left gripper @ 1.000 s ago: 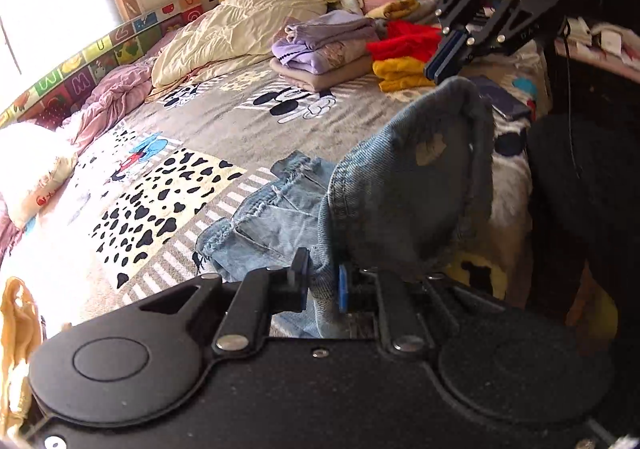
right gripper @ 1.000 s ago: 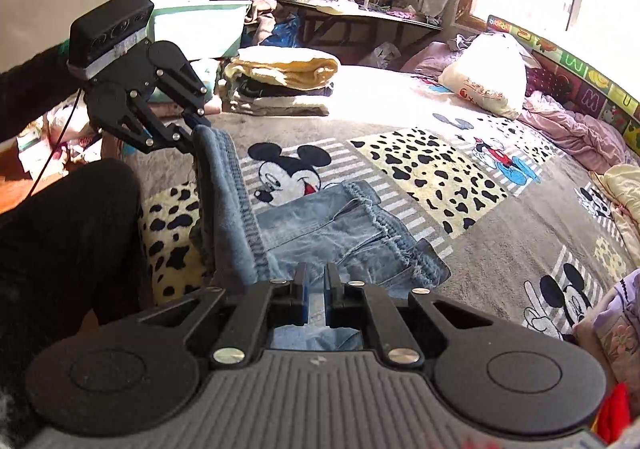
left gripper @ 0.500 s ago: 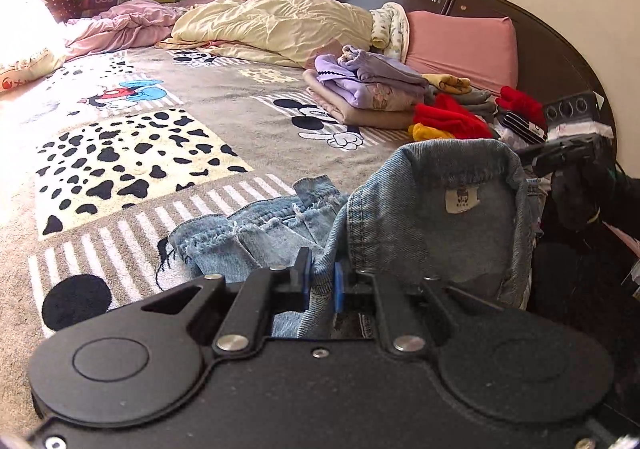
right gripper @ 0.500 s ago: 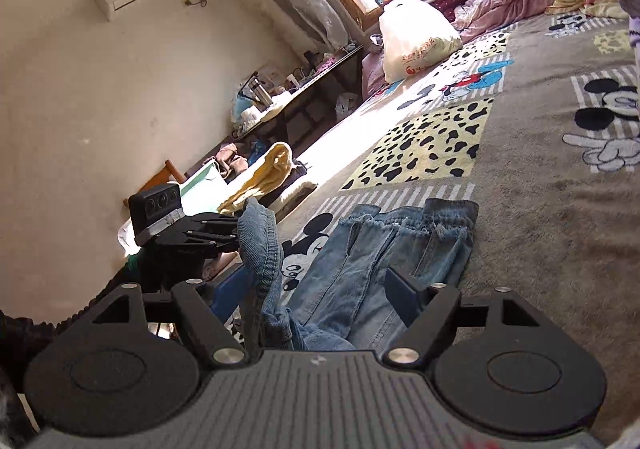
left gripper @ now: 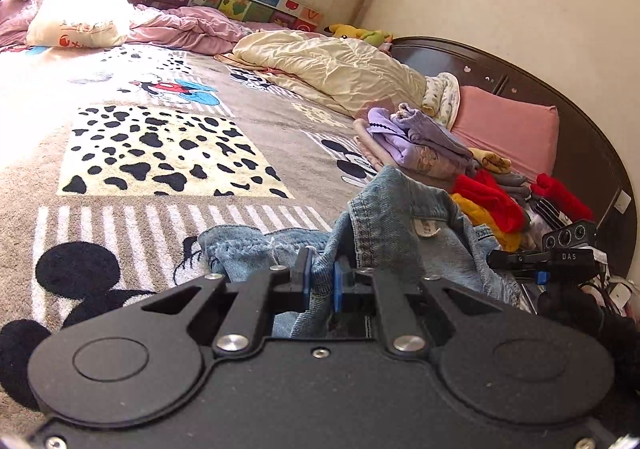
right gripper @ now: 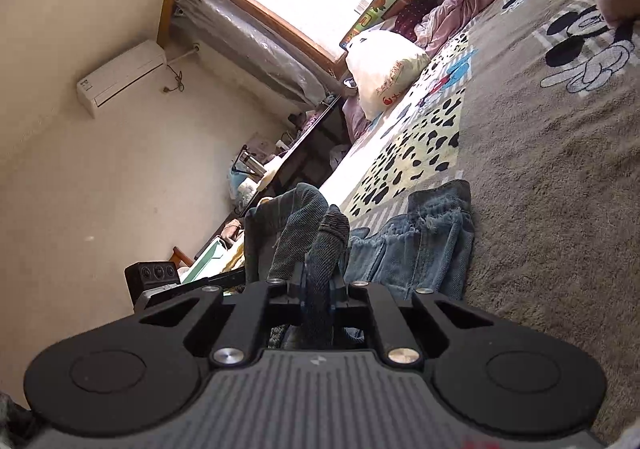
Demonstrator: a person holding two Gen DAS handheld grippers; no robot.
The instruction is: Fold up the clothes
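Bedroom, work surface is a grey plush cartoon-mouse blanket [left gripper: 132,169] on the bed; light-blue denim jacket [left gripper: 404,209] lies at the near edge, collar end lifted, frayed hem end [right gripper: 432,245] flat on the blanket away from both tools.

Left gripper [left gripper: 320,281]: blue-padded fingers clamped on a fold of denim just below the collar; white neck label [left gripper: 426,227] just right of the pinch; jaws nearly together with cloth between.

Right gripper [right gripper: 318,289]: fingers clamped on a thick rolled ridge of the same denim, which stands up from the pinch and drapes left; view is steeply tilted, so I can't tell for certain which seam it holds, probably the opposite shoulder or collar edge.

Key relation: jacket's long axis runs from the two pinches forward to the hem, straight along both finger directions; the grippers sit side by side across the collar end, each visible at the edge of the other's view; neither is clearly nearer the hem. Judgement: next move is both carrying the collar end forward over the body toward the hem; needs equal travel or the fold skews.

Stack of folded purple, red and yellow clothes [left gripper: 440,157] sits well apart near the dark wooden headboard [left gripper: 580,121]; not in the fold path.
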